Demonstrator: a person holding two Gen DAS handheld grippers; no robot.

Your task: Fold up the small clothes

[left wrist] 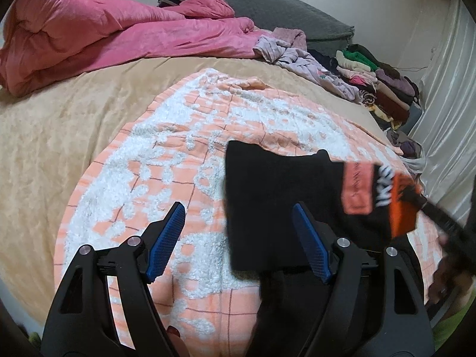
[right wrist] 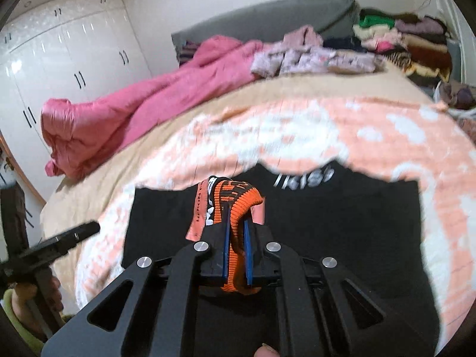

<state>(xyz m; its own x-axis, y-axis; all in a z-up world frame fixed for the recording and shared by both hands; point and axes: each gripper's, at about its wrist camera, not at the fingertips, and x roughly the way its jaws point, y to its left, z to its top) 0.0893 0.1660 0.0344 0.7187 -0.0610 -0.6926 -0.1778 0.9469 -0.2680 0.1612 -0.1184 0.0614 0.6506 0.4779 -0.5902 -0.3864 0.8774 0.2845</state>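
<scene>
A small black garment (left wrist: pixel 267 202) with an orange ribbed cuff and white lettering lies on a peach and white blanket (left wrist: pixel 166 154) on the bed. My left gripper (left wrist: pixel 238 220) is open and empty, hovering over the garment's left edge. My right gripper (right wrist: pixel 235 229) is shut on the orange ribbed cuff (right wrist: pixel 238 199) and holds it lifted above the black garment (right wrist: pixel 342 217). The right gripper also shows in the left wrist view (left wrist: pixel 416 205) at the right, blurred.
A pink duvet (left wrist: pixel 98 32) is bunched at the back left. Lilac clothes (left wrist: pixel 294 56) and a stack of folded clothes (left wrist: pixel 380 86) sit at the back right by a grey headboard (left wrist: pixel 267 6). White wardrobes (right wrist: pixel 65 59) stand at the left.
</scene>
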